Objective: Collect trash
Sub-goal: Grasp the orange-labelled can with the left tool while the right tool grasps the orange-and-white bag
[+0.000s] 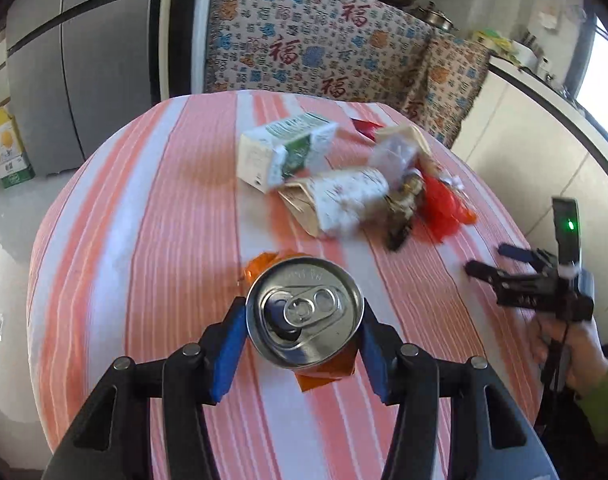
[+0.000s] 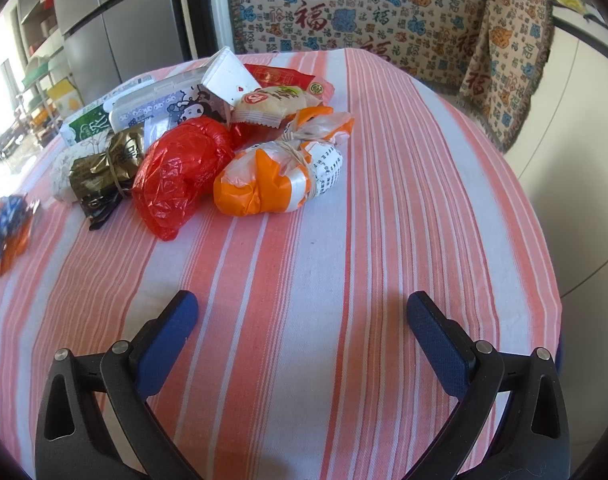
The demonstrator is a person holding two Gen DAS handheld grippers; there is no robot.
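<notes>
My left gripper (image 1: 304,340) is shut on an orange drink can (image 1: 304,312), held upright with its opened silver top facing the camera, above the striped table (image 1: 144,240). A trash pile lies beyond it: a green-and-white carton (image 1: 284,152), a paper wrapper (image 1: 339,200), a red plastic bag (image 1: 439,204). My right gripper (image 2: 302,320) is open and empty, low over bare cloth. It also shows in the left wrist view (image 1: 499,264). In the right wrist view the pile lies ahead to the left: a red bag (image 2: 180,172), an orange-and-white bag (image 2: 280,180), a gold wrapper (image 2: 104,168).
A round table with a pink-striped cloth (image 2: 383,200) carries everything. A patterned blanket (image 1: 323,40) covers furniture behind it. A grey fridge (image 1: 80,60) stands at the back left, a white counter (image 1: 543,120) at the right. An orange-and-blue wrapper (image 2: 8,232) lies at the left table edge.
</notes>
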